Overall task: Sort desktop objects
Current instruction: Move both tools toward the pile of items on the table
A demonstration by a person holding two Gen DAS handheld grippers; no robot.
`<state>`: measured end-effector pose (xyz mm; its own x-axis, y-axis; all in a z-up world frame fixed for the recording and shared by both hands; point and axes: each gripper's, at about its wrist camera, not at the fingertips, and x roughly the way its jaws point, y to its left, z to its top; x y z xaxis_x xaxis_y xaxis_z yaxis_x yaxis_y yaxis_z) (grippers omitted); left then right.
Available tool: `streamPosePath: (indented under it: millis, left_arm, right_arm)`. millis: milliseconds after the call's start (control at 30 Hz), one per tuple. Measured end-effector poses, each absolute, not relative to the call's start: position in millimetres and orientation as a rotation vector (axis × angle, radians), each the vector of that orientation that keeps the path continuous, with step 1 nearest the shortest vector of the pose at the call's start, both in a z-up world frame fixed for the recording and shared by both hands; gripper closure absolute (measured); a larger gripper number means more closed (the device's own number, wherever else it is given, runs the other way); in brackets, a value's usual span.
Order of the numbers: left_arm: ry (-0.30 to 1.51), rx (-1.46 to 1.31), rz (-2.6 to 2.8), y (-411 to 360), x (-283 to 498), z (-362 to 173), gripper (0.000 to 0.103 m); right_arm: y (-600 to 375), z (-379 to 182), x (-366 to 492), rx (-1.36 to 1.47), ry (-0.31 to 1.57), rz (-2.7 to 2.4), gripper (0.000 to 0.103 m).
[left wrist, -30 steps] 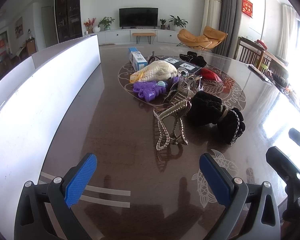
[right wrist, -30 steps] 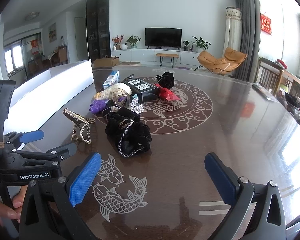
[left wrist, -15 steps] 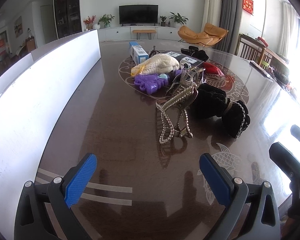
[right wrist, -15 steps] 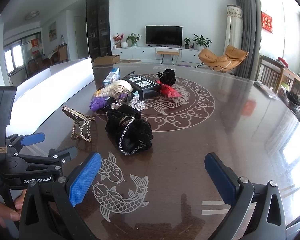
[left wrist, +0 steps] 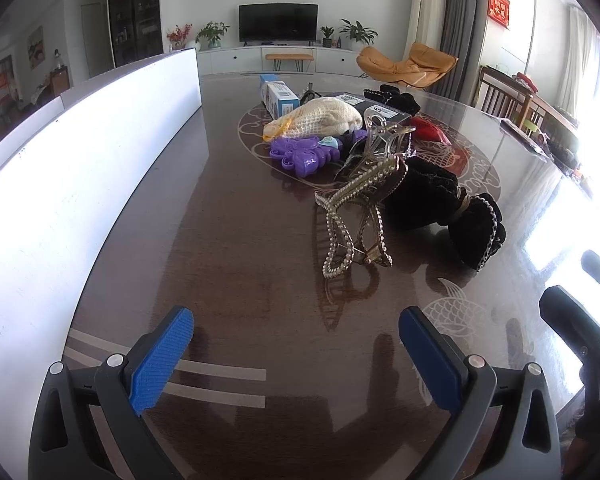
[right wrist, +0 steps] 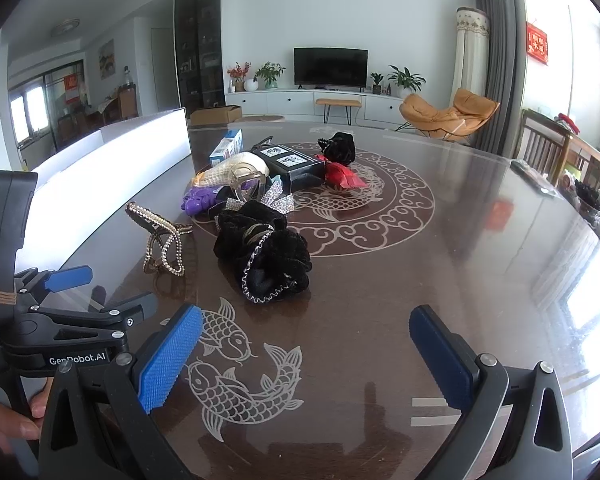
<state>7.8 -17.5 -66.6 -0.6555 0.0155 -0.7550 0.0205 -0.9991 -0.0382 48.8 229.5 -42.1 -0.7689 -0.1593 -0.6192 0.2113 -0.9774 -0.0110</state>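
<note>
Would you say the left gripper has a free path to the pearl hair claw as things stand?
Probably yes. The left gripper is open, and only bare table lies between it and the pearl hair claw; the black scrunchie sits just beside the claw.

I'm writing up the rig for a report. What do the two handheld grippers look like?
Both are black plastic frames with silver screws. Each has two fingers faced with blue ribbed pads. The left gripper, seen from the right wrist camera, bears white "GenRobot.AI" lettering and a wrap of tan cord. The right gripper has the same pads.
</note>
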Motion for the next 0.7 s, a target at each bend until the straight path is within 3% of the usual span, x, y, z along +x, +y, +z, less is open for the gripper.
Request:
streamPosePath:
  millis: [700]
  left_arm:
    - [0.052, 1.319, -2.846, -16.9, 10.3, -70.1, 0.000]
  right_arm:
    - [227.3, -43.7, 48.5, 0.973, 0.127, -2.771, 0.000]
